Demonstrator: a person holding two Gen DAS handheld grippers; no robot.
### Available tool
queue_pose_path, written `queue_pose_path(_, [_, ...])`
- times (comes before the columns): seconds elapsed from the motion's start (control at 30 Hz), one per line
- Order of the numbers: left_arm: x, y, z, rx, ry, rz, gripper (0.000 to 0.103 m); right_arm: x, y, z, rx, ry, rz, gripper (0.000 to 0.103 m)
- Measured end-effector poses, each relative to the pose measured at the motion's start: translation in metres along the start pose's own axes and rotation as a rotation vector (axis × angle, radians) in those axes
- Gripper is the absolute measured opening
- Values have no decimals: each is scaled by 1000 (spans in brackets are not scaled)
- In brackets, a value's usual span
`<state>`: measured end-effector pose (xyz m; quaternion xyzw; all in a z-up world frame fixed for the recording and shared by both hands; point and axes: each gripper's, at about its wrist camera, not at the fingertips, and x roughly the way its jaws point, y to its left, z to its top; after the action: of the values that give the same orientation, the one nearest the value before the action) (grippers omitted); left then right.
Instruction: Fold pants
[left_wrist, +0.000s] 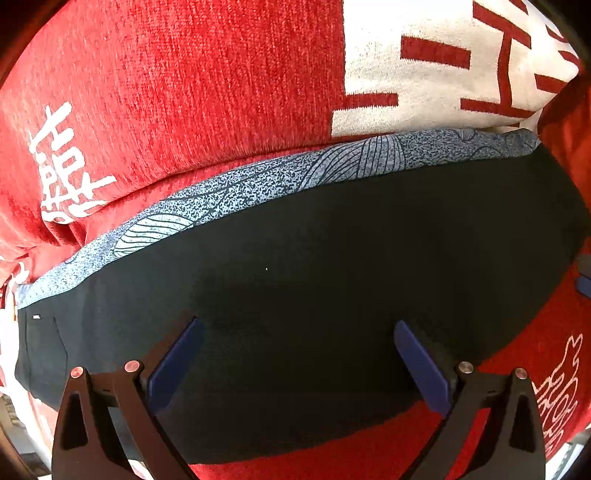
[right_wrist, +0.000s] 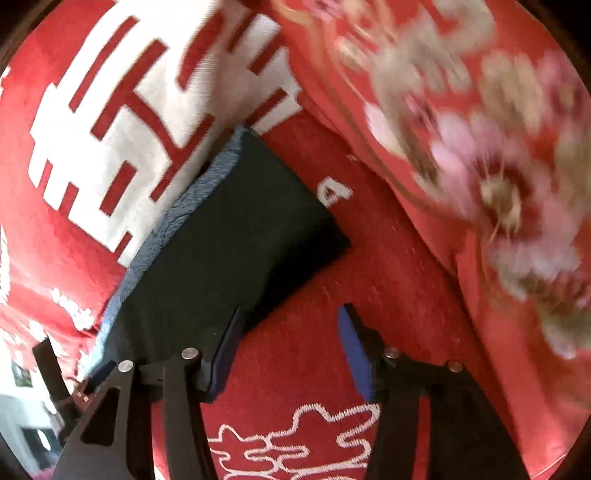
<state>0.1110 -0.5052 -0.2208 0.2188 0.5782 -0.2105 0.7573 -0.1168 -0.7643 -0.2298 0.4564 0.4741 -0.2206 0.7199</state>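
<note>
The dark pants (left_wrist: 314, 288) lie folded flat on a red embroidered cloth (left_wrist: 184, 81), filling the middle of the left wrist frame, a blue-grey patterned lining (left_wrist: 258, 184) along their upper edge. The left claw (left_wrist: 297, 354) hovers wide, holding nothing. The right claw (right_wrist: 290, 343) is wide too, lower centre, beside the pants' corner.

hand-held gripper (left_wrist: 297, 360) | black linkage arms | blue pads (left_wrist: 177, 363) | silver rivets

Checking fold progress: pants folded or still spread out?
Folded. The pants lie as a compact dark rectangle on the red cover, patterned layer showing along one edge. Both grippers are open and hold nothing.
</note>
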Motion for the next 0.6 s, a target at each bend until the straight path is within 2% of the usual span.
queue_pose_path(0.1, [1, 2, 0, 3, 2, -4, 103, 5, -1, 15, 45, -28, 80, 56])
queue_pose_path(0.13, [0, 1, 0, 4, 2, -7, 103, 8, -1, 20, 56, -25, 99, 47])
queue_pose_path(0.17, [0, 3, 0, 6, 2, -8, 103, 12, 2, 23, 55, -13, 92, 18])
queue_pose_path(0.2, [-2, 3, 0, 8, 2, -7, 103, 12, 4, 25, 49, -9, 79, 14])
queue_pose_path(0.33, [-9, -1, -3, 33, -3, -16, 103, -19, 19, 16, -53, -69, 41, 12])
queue_pose_path(0.4, [-4, -1, -6, 30, 4, -15, 103, -17, 16, 11, -74, -41, -16, 12])
queue_pose_path(0.47, [0, 3, -5, -5, 17, -33, 103, -7, -1, 11, -43, 5, -99, 13])
queue_pose_path(0.6, [4, 10, -3, -9, 44, -83, 103, -15, 2, 2, -71, 13, -147, 14])
